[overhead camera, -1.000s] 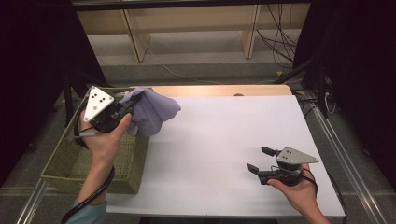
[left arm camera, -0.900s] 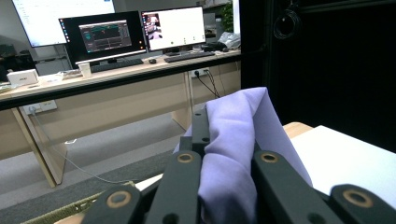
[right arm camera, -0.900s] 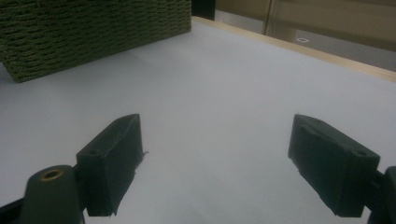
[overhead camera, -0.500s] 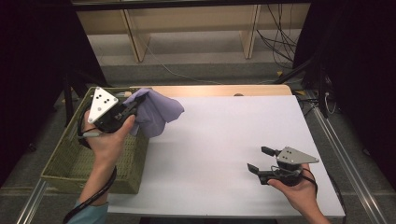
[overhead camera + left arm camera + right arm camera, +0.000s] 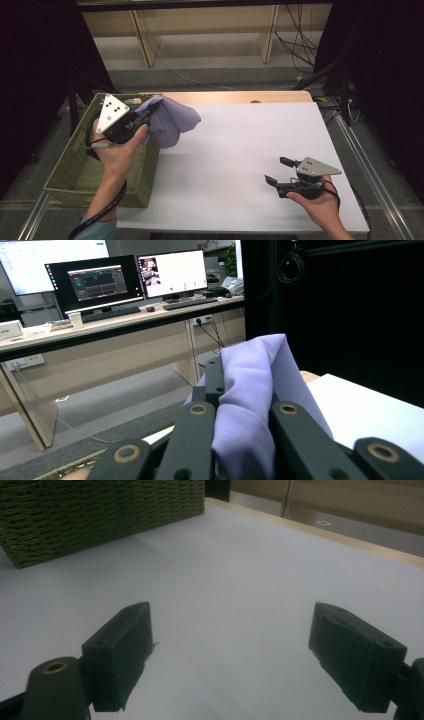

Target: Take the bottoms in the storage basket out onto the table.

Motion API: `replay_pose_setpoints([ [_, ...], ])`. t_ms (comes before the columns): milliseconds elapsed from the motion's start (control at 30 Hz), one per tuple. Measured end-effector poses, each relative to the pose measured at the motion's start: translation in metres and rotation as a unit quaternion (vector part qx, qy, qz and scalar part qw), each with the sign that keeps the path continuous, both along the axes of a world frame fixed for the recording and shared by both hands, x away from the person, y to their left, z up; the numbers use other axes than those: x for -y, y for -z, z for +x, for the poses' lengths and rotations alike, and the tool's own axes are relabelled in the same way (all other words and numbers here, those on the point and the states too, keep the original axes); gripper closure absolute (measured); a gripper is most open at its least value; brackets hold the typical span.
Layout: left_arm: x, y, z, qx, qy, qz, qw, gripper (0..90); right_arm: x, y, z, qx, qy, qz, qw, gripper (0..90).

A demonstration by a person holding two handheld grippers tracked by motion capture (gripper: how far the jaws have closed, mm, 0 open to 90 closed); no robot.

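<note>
A lilac cloth hangs in the air at the table's left edge, above the right rim of a green woven basket. My left gripper is shut on the cloth and held up level, pointing right. In the left gripper view the cloth is bunched between the two black jaws and drapes over their tips. My right gripper rests low over the white table near its front right, jaws wide open with nothing between them. In the right gripper view the fingertips hover just above the bare white surface.
The basket stands at the table's left edge, partly off it. A wooden strip runs along the table's far edge. Metal rails flank both sides. Desks with monitors lie beyond, in the left gripper view.
The left gripper and the cloth have drifted a little to the right; the hanging cloth has swung slightly. The right gripper has stayed where it was.
</note>
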State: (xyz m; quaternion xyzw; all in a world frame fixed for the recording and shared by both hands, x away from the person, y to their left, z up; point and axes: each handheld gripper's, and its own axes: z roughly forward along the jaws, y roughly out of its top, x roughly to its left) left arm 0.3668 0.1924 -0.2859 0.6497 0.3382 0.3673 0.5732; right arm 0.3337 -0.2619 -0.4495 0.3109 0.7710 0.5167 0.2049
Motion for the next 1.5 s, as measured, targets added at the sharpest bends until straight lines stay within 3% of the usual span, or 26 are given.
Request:
replay_pose_setpoints([
  [1500, 0.021, 0.001, -0.004, 0.000, 0.031, 0.010, 0.9995, 84.6, 0.000, 0.000, 0.000, 0.000, -0.001, 0.000, 1.0000, 18.7],
])
